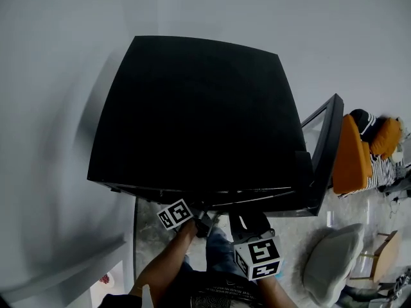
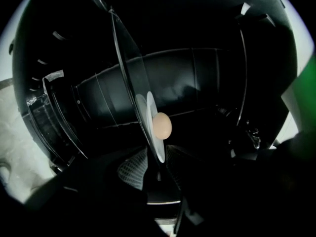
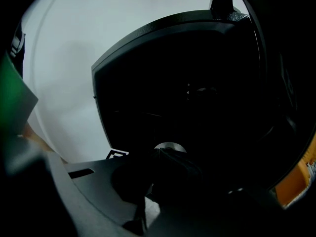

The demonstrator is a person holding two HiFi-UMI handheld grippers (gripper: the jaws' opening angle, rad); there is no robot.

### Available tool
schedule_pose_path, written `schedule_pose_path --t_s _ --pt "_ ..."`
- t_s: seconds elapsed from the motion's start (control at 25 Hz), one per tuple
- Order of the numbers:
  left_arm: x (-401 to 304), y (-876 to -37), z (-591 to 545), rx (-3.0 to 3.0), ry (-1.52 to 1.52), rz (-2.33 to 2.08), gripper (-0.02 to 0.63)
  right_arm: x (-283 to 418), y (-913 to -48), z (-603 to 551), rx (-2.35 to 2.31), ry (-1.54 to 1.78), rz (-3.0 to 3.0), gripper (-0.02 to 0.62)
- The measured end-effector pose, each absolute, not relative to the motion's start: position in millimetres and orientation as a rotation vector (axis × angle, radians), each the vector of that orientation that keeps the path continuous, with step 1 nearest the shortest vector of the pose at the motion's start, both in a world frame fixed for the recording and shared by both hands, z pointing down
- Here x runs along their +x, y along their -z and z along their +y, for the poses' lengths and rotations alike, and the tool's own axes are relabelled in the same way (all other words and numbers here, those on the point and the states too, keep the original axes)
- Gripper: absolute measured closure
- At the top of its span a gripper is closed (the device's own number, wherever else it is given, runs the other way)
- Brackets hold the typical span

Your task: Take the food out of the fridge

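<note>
Left gripper view, closest in: your left gripper (image 2: 156, 158) has its jaws drawn narrow onto the near rim of a white plate (image 2: 154, 144), one mesh-faced pad (image 2: 131, 169) on each side of the rim. The view is rolled, so the plate shows edge-on and nearly upright in the picture. A pale egg (image 2: 162, 125) rests on the plate just past the jaws. The plate lies against a glass shelf (image 2: 126, 68), with the dark inside of the fridge (image 1: 199, 114) all round it.

Your right gripper (image 3: 160, 154) has its jaws closed together, and nothing can be made out between them; the light there is very poor. It hangs just outside the fridge front, beside your left one.

From the head view, your left forearm (image 1: 167, 262) reaches forward and both marker cubes sit at the front edge of the fridge, under its black top. The fridge door (image 1: 327, 146) stands open at the right. A white wall (image 1: 58, 108) lies behind and to the left. Beyond the door is an orange seat (image 1: 352, 156), and nearer you a grey cushion (image 1: 331, 262) on the floor.
</note>
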State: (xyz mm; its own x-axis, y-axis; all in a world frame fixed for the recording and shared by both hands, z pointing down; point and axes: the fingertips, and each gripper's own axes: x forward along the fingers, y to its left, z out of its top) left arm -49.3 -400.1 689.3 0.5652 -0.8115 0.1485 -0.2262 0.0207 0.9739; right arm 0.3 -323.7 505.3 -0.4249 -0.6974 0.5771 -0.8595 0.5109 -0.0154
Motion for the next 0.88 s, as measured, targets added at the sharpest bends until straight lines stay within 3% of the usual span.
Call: schedule_pose_path --t_s 0.2,0.4,0.88 --pt "-46 -692 -405 1.506 0.559 -0.915 0.497 7 -508 -324 1.284 -0.439 -2.233 0.575" --pt "-45 -690 -407 1.496 0.582 -0.891 0.561 6 -509 -326 1.286 -0.433 -2.238 0.575" --pt "-44 -684 -396 1.459 0.596 -0.836 0.581 0 -505 -319 1.297 -0.436 -2.262 0.575"
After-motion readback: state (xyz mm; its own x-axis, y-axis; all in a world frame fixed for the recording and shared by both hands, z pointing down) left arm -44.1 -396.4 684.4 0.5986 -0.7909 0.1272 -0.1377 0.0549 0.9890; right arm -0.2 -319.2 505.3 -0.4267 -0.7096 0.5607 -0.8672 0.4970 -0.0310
